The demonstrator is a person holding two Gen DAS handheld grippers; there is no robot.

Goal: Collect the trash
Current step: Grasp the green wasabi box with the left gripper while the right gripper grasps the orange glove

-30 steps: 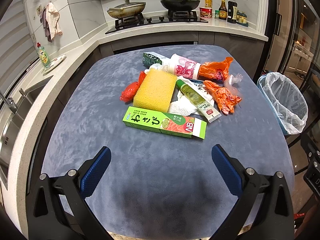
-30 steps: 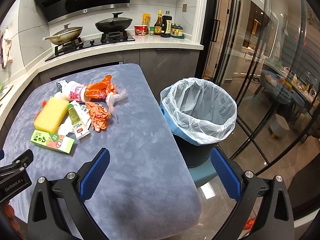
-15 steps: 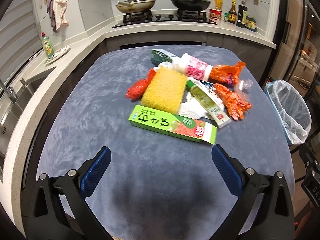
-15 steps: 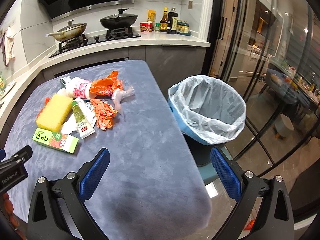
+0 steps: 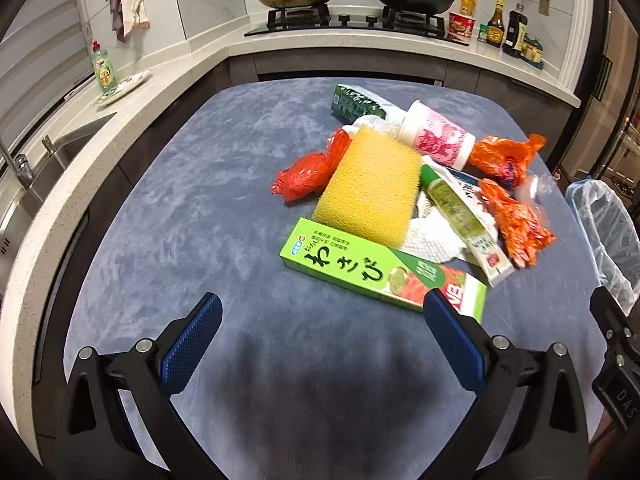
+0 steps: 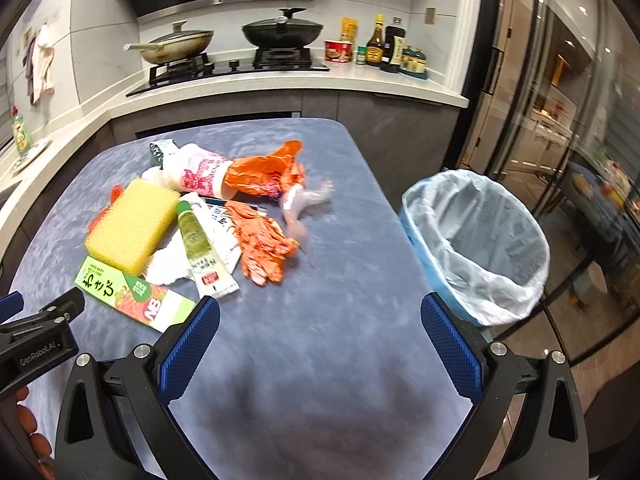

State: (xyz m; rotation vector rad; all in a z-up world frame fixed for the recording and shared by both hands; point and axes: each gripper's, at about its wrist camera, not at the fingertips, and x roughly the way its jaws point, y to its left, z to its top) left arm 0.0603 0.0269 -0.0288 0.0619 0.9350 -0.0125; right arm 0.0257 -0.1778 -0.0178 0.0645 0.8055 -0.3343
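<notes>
Both grippers have moved in toward the trash pile since a second ago; the pile now sits larger and closer in both views, items themselves unshifted. Left gripper (image 5: 322,314) fingers spread wide, nothing between them, hovering over bare blue worktop (image 5: 168,216); its right fingertip (image 5: 434,304) overlaps the near end of the green wasabi box (image 5: 380,268) in view, contact can't be confirmed. Right gripper (image 6: 320,314) fingers also wide and empty, over the worktop (image 6: 340,300) between the pile and the trash bin (image 6: 476,240); its left fingertip (image 6: 208,312) is just beside the box's near end (image 6: 132,292). Outward from the box: yellow sponge (image 5: 368,188) lying partly over it, white paper towel (image 5: 428,236) under the green-and-white tube (image 5: 464,220), which lies beside the sponge. Red plastic bag (image 5: 308,170) is tucked against the sponge's left side. Crumpled orange wrapper (image 5: 516,220) sits right of the tube, clear plastic scrap (image 6: 304,204) just beyond it. Farther back: pink-patterned paper cup (image 5: 436,136) on its side, orange bag (image 5: 504,156) at its mouth end, dark green packet (image 5: 352,104) behind. The bin, lined with a pale bag, stands off the worktop's right edge, open. Left gripper's body (image 6: 36,344) shows at the right view's left edge.
</notes>
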